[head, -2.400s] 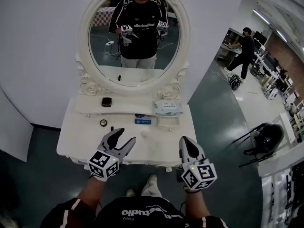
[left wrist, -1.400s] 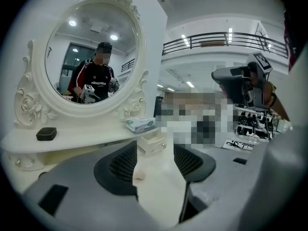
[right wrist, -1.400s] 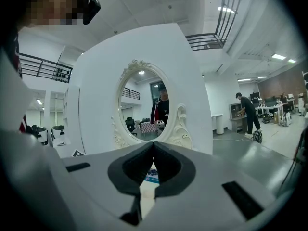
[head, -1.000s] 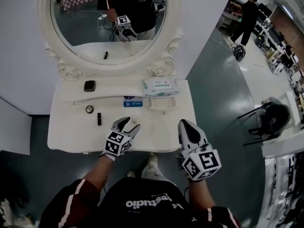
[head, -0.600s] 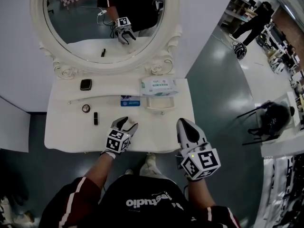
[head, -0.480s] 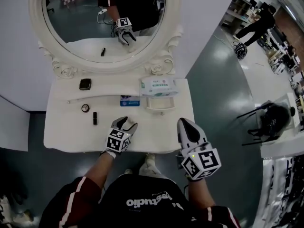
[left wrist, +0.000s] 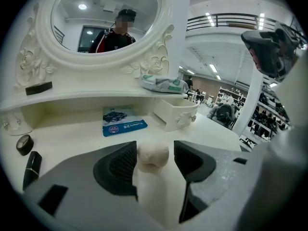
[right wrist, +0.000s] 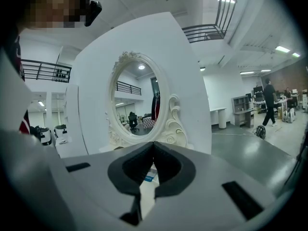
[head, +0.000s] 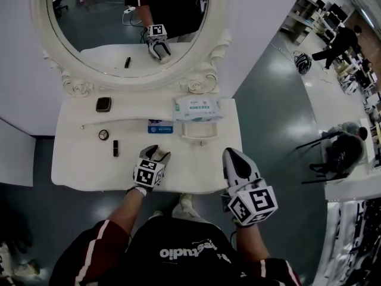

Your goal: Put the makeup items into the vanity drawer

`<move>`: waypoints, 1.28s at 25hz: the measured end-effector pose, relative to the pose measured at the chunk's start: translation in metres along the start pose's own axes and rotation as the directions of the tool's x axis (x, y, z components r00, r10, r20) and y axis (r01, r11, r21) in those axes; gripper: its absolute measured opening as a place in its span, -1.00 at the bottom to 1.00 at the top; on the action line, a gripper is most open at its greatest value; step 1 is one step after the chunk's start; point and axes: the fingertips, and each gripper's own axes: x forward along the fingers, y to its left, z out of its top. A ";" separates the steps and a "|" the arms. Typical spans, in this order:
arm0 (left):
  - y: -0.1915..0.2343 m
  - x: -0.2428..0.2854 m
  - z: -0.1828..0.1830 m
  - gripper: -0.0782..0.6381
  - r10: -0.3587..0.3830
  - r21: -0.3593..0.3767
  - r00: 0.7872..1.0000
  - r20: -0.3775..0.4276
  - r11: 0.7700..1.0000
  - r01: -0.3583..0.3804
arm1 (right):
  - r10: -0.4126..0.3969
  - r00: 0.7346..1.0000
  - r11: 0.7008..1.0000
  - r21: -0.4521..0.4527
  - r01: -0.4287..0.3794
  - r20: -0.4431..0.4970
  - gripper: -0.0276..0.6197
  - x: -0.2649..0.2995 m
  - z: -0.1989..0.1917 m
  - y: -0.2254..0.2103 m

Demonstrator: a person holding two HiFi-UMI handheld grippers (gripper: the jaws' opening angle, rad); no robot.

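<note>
Slippage is the risk: the left gripper (left wrist: 155, 146) stands half open around the beige sponge (left wrist: 153, 158), not yet squeezing it, well in front of the drawer (left wrist: 174, 113). An off-centre pinch could squirt the soft puff sideways. The right gripper (right wrist: 154, 146), nearer the person than the drawer, is closed and empty.

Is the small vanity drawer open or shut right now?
Open: the drawer is pulled out, its knobbed front standing forward of the shelf and its rim showing from above.
</note>
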 end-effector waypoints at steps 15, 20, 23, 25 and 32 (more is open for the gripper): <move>0.013 0.010 -0.011 -0.14 0.074 0.014 0.995 -0.065 0.997 -0.073 | 0.009 1.000 1.000 0.018 -0.009 -0.003 -0.91 0.003 0.000 -0.008; 0.014 0.008 -0.011 -0.15 0.073 0.025 0.995 -0.067 0.997 -0.071 | 0.012 1.000 1.000 0.017 -0.012 0.000 -0.91 0.002 0.000 -0.006; 0.014 0.006 -0.010 -0.16 0.069 0.028 0.996 -0.065 0.997 -0.067 | 0.011 1.000 1.000 0.016 -0.011 0.002 -0.91 0.000 -0.001 -0.005; 0.013 0.004 -0.009 -0.16 0.064 0.032 0.996 -0.064 0.998 -0.062 | 0.009 1.000 1.000 0.013 -0.009 0.002 -0.91 -0.001 0.000 -0.004; 0.012 -0.002 -0.005 -0.18 0.064 0.050 0.997 -0.049 0.997 -0.061 | 0.010 1.000 1.000 0.007 -0.010 0.014 -0.91 -0.006 0.003 0.000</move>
